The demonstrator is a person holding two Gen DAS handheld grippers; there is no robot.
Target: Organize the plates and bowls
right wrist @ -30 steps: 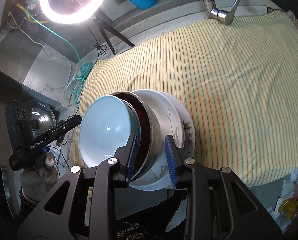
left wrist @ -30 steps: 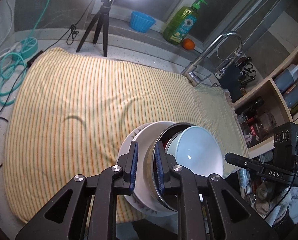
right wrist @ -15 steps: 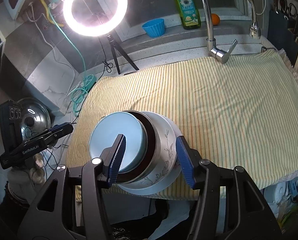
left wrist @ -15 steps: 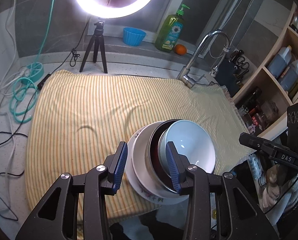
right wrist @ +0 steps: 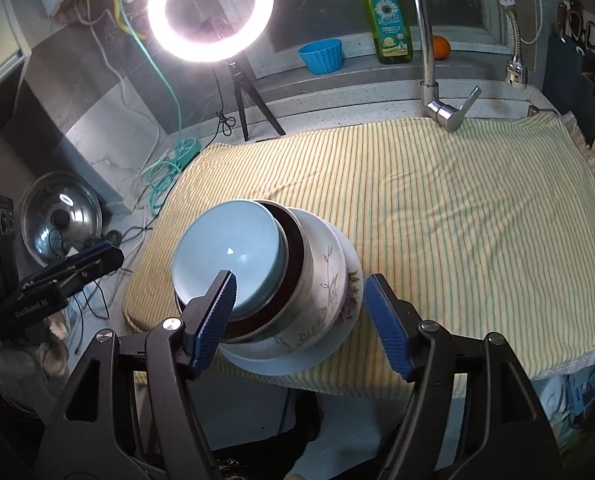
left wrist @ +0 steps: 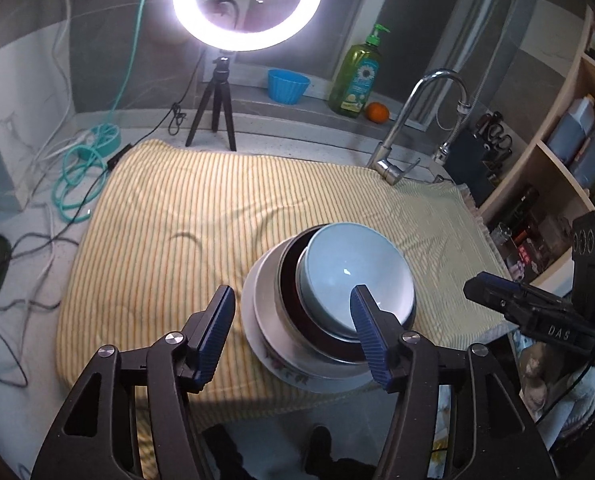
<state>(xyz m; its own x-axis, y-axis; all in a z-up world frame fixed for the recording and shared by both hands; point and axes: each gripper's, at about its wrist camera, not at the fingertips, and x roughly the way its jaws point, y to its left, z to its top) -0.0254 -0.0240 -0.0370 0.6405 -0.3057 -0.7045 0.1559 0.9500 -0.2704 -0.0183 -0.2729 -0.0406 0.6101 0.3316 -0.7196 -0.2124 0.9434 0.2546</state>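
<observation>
A stack of dishes rests near the front edge of the striped cloth. A pale blue bowl lies on top, nested in a dark metal-rimmed bowl. Under these sit a white flowered bowl and a flowered plate. My left gripper hangs above the stack's left side, its jaws opening, pads clear of the dishes. My right gripper hangs over the stack's right side, jaws also opening, nothing pressed between them.
A ring light on a tripod, a blue cup, a green soap bottle and an orange stand at the back. A tap rises at the cloth's far right. Shelves with bottles stand right; cables lie left.
Both grippers let go of the stack's rims, opened wide and drew back and up. The stack now sits on the cloth by itself.
</observation>
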